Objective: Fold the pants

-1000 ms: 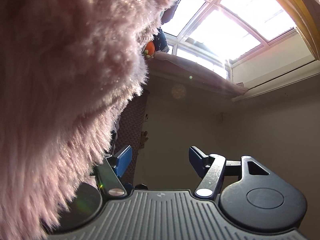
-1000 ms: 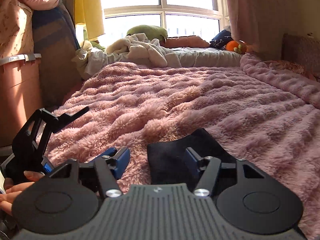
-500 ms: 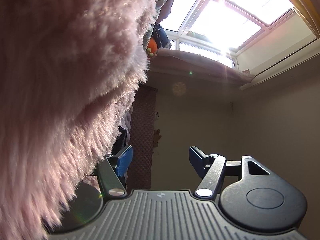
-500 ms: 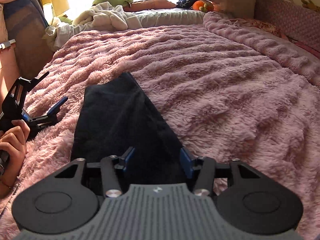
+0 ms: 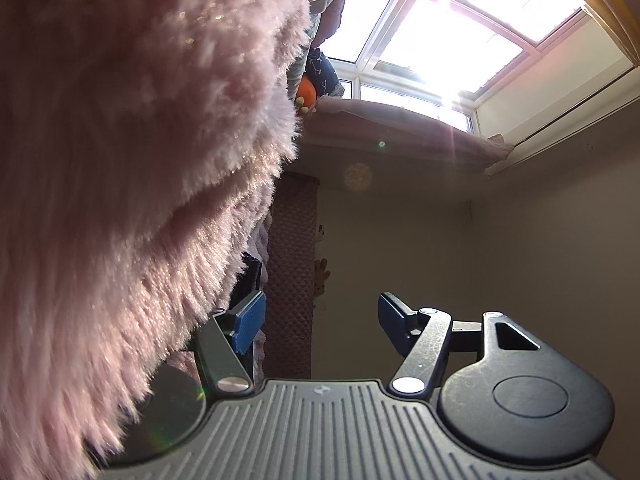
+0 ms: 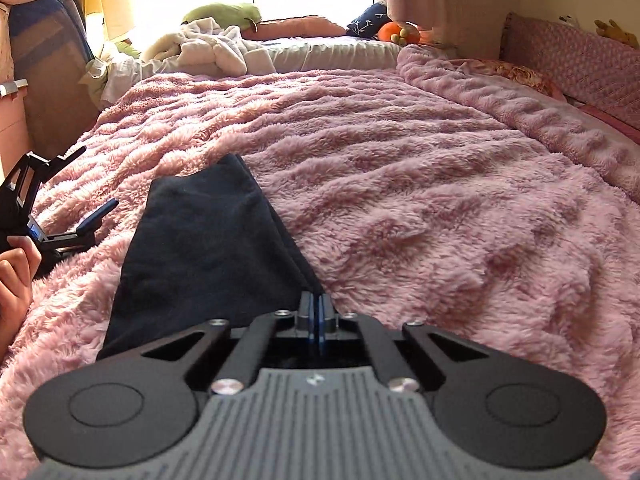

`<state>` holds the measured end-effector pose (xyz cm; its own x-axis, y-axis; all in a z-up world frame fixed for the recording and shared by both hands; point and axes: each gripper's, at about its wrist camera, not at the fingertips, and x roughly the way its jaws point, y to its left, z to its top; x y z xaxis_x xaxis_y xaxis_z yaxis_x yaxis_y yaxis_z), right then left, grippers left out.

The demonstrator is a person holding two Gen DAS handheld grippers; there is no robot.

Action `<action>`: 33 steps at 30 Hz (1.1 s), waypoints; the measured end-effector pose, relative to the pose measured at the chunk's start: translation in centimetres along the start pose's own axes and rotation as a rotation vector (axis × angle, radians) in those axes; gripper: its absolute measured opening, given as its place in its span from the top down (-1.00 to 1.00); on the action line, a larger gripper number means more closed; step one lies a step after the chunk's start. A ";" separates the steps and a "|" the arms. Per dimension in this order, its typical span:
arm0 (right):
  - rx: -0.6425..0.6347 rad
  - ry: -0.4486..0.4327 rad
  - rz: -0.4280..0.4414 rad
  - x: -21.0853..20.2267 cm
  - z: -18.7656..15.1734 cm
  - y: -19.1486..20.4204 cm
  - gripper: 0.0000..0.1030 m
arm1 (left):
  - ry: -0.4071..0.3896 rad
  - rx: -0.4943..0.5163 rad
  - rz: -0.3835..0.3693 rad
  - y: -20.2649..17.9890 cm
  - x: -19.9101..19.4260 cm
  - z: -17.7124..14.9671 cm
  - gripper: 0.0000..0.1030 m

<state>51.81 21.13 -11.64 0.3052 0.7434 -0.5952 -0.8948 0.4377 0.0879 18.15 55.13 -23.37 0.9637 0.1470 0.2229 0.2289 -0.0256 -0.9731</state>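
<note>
Dark navy pants (image 6: 208,248) lie folded lengthwise on a fluffy pink blanket (image 6: 420,200), stretching away from me. My right gripper (image 6: 318,312) is shut on the near right edge of the pants. My left gripper (image 5: 320,320) is open and empty, lying on its side against the blanket (image 5: 120,200); it also shows in the right wrist view (image 6: 76,216) at the left edge, held by a hand, left of the pants.
A pile of white bedding (image 6: 208,48), a green pillow (image 6: 224,12) and an orange toy (image 6: 396,32) lie at the far end under the window. A pink quilted headboard cushion (image 6: 572,56) is on the right. A brown cabinet (image 6: 12,112) stands on the left.
My right gripper has closed on the near edge of the pants; half a second ago it was open over them. The left gripper has barely moved.
</note>
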 end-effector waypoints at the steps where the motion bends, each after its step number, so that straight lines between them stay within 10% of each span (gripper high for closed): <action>1: 0.019 0.000 0.001 0.0 0.1 -0.2 1.00 | 0.001 0.003 0.001 -0.1 0.0 0.0 -0.46; 8: 0.402 -0.120 0.003 -5.2 -1.5 -5.3 0.88 | 0.039 0.086 0.004 -1.3 0.1 -0.3 -0.52; 16: 0.208 0.098 0.043 -10.3 -5.4 -5.9 0.84 | 0.254 0.308 0.326 -3.7 3.7 -1.3 -0.36; 22: 0.207 0.144 0.120 -9.7 -6.1 -7.0 0.31 | 0.276 0.297 0.389 -3.9 5.4 -0.6 -0.36; 26: 0.120 0.102 0.108 -9.1 -6.4 -6.3 1.00 | 0.288 0.273 0.408 -3.6 6.6 0.0 -0.32; 33: 0.279 -0.027 0.078 -9.2 -7.5 -7.9 1.00 | 0.209 0.282 0.446 -3.3 7.6 0.2 0.00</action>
<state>53.64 7.04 -12.87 0.2503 0.7918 -0.5571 -0.7930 0.4978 0.3512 24.64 56.49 -18.47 0.9721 -0.0167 -0.2340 -0.2241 0.2289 -0.9473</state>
